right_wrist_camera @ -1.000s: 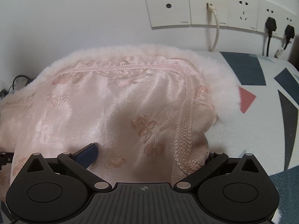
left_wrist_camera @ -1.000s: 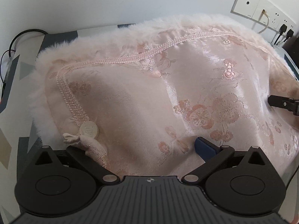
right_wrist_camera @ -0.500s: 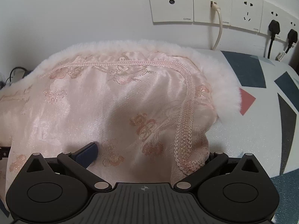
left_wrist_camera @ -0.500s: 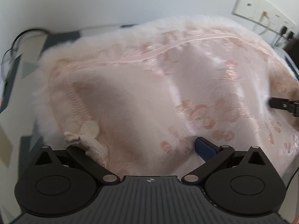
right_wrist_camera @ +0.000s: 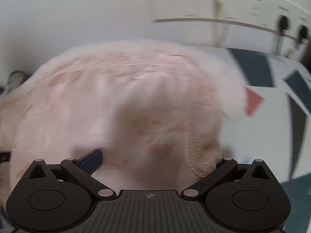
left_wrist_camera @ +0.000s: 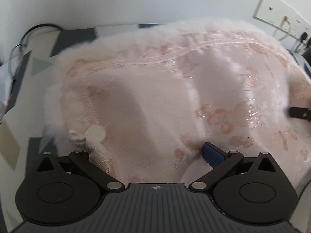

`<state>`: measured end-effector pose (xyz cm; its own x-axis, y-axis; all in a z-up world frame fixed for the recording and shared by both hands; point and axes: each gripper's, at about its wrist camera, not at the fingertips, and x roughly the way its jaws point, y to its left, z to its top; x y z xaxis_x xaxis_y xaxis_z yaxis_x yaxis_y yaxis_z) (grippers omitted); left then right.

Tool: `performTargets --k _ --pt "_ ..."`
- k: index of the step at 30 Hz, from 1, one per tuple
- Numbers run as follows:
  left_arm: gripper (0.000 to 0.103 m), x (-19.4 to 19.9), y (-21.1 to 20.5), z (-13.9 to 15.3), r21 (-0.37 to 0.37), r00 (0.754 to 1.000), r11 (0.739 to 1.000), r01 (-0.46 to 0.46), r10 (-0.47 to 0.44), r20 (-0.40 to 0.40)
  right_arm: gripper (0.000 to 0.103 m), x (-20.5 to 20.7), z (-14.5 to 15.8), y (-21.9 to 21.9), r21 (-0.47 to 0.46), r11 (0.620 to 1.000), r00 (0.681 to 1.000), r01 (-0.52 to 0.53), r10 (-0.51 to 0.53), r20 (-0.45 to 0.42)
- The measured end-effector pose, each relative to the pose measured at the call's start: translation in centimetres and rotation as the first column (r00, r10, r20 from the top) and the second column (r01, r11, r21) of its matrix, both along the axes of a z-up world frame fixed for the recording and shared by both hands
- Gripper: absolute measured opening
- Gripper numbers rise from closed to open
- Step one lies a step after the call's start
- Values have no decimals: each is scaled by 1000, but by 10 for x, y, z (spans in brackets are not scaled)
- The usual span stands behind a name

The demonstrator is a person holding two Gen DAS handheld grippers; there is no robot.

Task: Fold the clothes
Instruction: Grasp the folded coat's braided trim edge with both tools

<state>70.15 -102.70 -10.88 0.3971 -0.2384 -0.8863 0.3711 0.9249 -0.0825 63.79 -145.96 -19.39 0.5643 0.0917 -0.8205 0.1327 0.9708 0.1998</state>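
- Pink satin garment (left_wrist_camera: 155,101) with a floral brocade pattern and white fur trim is heaped on the worktop (right_wrist_camera: 272,120), which has a geometric teal, red and grey cover.
- Left gripper (left_wrist_camera: 151,153) sits at 6 o'clock of its view with jaws spread wide. Fabric bunches up between them; the blue pad (left_wrist_camera: 212,154) of one finger shows at about 5 o'clock, the other finger is buried under cloth.
- A round cream button (left_wrist_camera: 96,134) with a knotted loop sits near 8 o'clock, just beside the left gripper's hidden finger.
- Right gripper (right_wrist_camera: 155,160) also has its jaws spread, with the braided hem edge (right_wrist_camera: 200,167) draped over the 4 o'clock side and a blue pad poking out at 7 o'clock.
- Both views are pretty motion-blurred, so I can't tell how firmly either one has the cloth.
- Wall sockets (right_wrist_camera: 252,9) with black plugs (right_wrist_camera: 282,24) sit at 1 o'clock in the right view; a black cable (left_wrist_camera: 38,29) loops at 10 o'clock in the left view.
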Motion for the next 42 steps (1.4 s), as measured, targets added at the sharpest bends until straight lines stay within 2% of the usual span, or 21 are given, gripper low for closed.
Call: performTargets --k 3,6,8,9,10,11,12,13,15,16,21,28,32,37,42 --pt "101 -3 -13 0 -21 998 998 57 -56 11 97 6 2 11 26 999 1000 -30 30 -3" --pt "96 -7 -21 2 -47 997 996 76 -76 16 83 9 7 10 75 997 1000 -22 23 -12" --pt "88 -5 -17 2 -57 997 996 73 -72 24 60 12 9 8 86 996 1000 -22 23 -16" --pt "78 -5 -17 3 -58 997 996 68 -66 32 51 13 9 8 79 997 999 -25 26 -18" --pt "67 -5 -16 5 -59 998 997 57 -55 38 33 14 8 7 71 997 999 -28 29 -21" --pt "60 -5 -15 6 -63 998 997 43 -40 43 24 15 8 6 88 996 999 -36 38 -22" --pt "44 -4 -11 7 -78 999 997 21 -18 38 23 15 7 7 125 991 999 -47 50 -19" --pt "35 -2 -6 8 -104 1000 995 -2 5 23 21 14 6 9 166 984 998 -58 61 -14" --pt "25 0 4 10 -141 999 989 -48 48 0 19 9 8 18 182 980 997 -77 76 12" --pt "23 0 10 12 -152 998 986 -70 70 -6 18 6 9 23 184 979 996 -86 83 27" --pt "21 -17 41 28 -145 983 976 -164 174 57 13 -15 35 18 226 973 990 -44 12 138" --pt "21 -66 69 65 -124 964 975 -185 204 172 12 -44 90 17 192 975 959 -115 58 279" --pt "21 -101 83 81 -125 945 966 -225 248 214 12 -61 114 33 175 968 936 -179 113 332" --pt "21 -161 115 107 -134 898 931 -340 364 246 12 -90 139 61 161 941 898 -299 219 382" --pt "21 -233 149 130 -140 828 870 -473 493 268 12 -122 163 101 143 885 831 -443 345 435"
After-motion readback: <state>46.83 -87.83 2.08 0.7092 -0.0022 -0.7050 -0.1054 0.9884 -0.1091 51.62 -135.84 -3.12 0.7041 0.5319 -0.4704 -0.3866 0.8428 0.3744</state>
